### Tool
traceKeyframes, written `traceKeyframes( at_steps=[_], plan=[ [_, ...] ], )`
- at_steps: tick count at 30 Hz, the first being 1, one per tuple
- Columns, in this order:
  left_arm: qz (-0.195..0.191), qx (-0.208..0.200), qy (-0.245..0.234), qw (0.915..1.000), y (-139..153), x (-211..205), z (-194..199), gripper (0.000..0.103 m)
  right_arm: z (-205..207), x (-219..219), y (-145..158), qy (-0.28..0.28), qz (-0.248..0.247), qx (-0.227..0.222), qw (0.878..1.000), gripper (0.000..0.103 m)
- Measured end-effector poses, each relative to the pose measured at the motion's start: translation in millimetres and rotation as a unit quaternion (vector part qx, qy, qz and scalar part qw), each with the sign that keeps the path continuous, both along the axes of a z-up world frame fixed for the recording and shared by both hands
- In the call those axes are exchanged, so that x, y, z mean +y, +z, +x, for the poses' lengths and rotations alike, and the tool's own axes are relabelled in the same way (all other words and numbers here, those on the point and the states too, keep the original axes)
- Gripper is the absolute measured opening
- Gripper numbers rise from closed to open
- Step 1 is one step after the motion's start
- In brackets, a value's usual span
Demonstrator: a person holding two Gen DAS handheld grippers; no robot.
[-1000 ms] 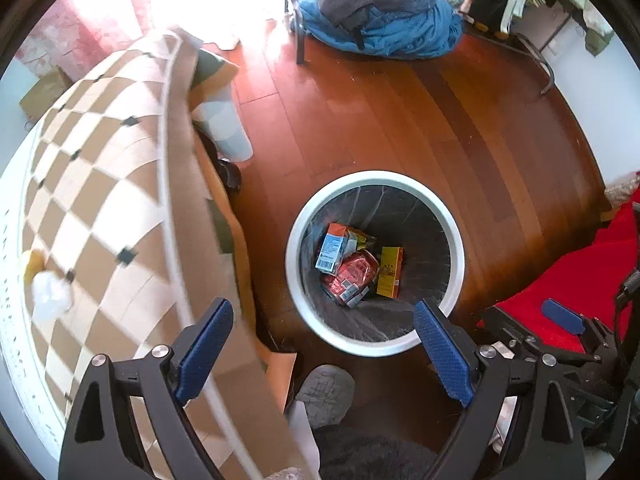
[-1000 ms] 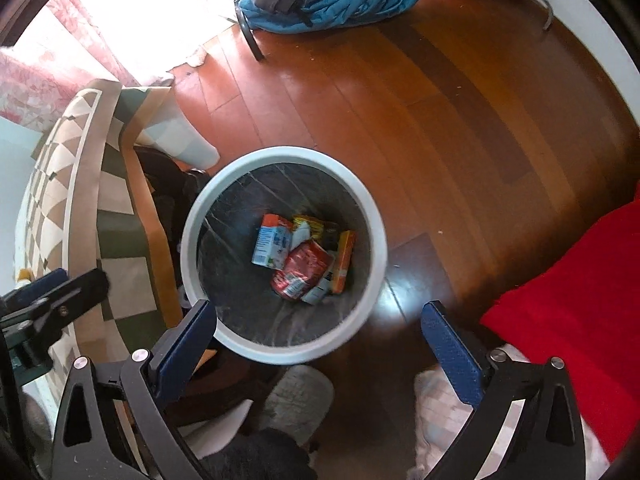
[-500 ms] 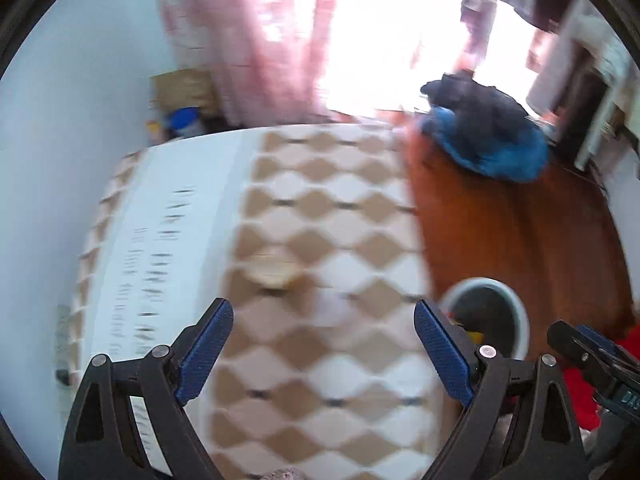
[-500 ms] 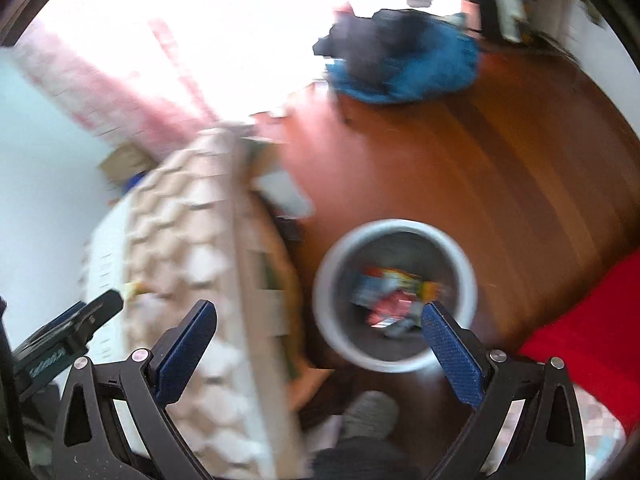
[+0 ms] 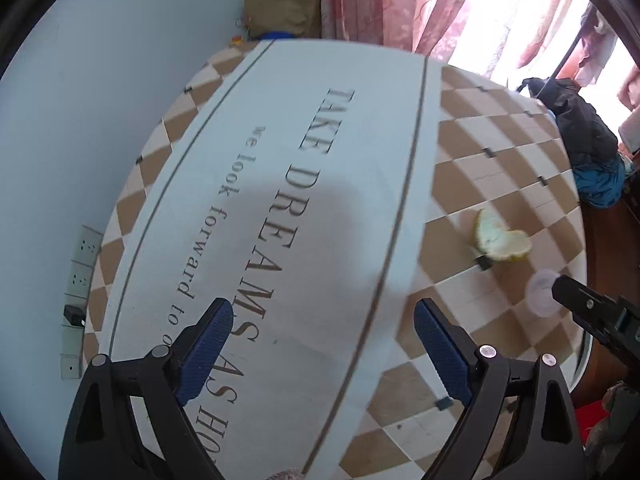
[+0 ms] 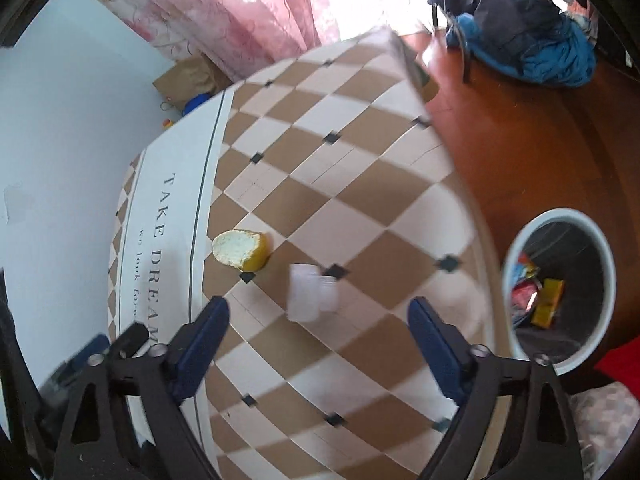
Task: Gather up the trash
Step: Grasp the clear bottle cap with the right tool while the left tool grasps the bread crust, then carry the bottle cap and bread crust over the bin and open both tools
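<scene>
A yellow fruit peel (image 6: 241, 250) lies on the checkered tablecloth (image 6: 360, 184), and a small clear plastic cup (image 6: 312, 293) lies on its side next to it. My right gripper (image 6: 318, 334) is open and empty, hovering just short of the cup. My left gripper (image 5: 323, 342) is open and empty over the white lettered part of the cloth (image 5: 320, 200); the peel (image 5: 500, 240) and cup (image 5: 542, 293) lie to its right. A white trash bin (image 6: 560, 288) holding several wrappers stands on the floor to the right.
The table's right edge drops to a wooden floor (image 6: 540, 152). A pile of blue and dark clothes (image 6: 520, 48) lies by the window. A cardboard box (image 5: 282, 14) and pink curtains (image 6: 240, 12) stand behind the table. A red cloth (image 6: 624, 364) lies near the bin.
Both grippers swung up and left from over the trash bin to over the table. The peel and cup now lie in front of them. Both stayed open.
</scene>
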State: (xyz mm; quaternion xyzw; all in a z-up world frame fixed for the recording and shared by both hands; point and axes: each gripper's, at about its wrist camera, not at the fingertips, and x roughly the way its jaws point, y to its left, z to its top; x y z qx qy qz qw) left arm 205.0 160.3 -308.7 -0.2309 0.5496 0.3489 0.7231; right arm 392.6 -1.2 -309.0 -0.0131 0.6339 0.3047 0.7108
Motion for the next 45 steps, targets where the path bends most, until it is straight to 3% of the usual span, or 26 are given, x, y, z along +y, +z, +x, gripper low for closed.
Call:
traceKeyframes(
  at_steps=[3, 5, 7, 12, 17, 21, 22, 24, 25, 26, 32, 37, 45],
  plan=[
    [-0.012, -0.005, -0.006, 0.9999, -6, 1, 4, 0.093, -1, 17, -20, -0.005, -0.009, 0.016, 1.0, 0.078],
    [-0.022, -0.012, -0.011, 0.9996, -10, 1, 11, 0.093, -1, 24, -30, -0.005, -0.017, 0.018, 1.0, 0.061],
    [-0.034, -0.021, -0.015, 0.9991, -13, -1, 23, 0.092, -3, 33, -36, 0.005, -0.025, 0.014, 1.0, 0.031],
    [-0.058, -0.044, -0.048, 0.9962, -23, -8, 68, 0.092, 3, 26, -27, 0.008, -0.032, -0.023, 0.999, 0.031],
    [-0.051, -0.052, -0.091, 0.9932, -29, -19, 105, 0.089, 25, 13, -23, -0.007, -0.051, -0.041, 0.998, 0.031],
    [-0.038, -0.042, -0.127, 0.9903, -35, -31, 126, 0.058, 38, 6, -26, -0.011, -0.073, -0.058, 0.996, 0.031],
    [-0.033, -0.041, -0.135, 0.9895, -35, -34, 129, 0.042, 39, 5, -26, -0.01, -0.078, -0.065, 0.995, 0.031],
    [-0.023, -0.038, -0.145, 0.9884, -35, -39, 133, 0.027, 42, 3, -27, -0.01, -0.084, -0.071, 0.994, 0.031],
    [-0.015, -0.037, -0.151, 0.9878, -35, -42, 134, 0.013, 42, 3, -28, -0.009, -0.084, -0.073, 0.994, 0.031],
    [-0.006, -0.034, -0.153, 0.9875, -34, -44, 134, 0.009, 43, 3, -28, -0.008, -0.086, -0.075, 0.993, 0.031],
    [0.032, -0.036, -0.162, 0.9855, -16, -53, 117, 0.004, 39, 5, -21, 0.006, -0.089, -0.095, 0.991, 0.031],
    [0.059, -0.055, -0.164, 0.9832, 15, -65, 90, 0.004, 26, 1, -3, 0.02, -0.081, -0.119, 0.989, 0.031],
    [0.102, -0.105, -0.181, 0.9725, 86, -108, 65, 0.004, -2, -37, 58, 0.02, -0.053, -0.181, 0.982, 0.031]
  ],
)
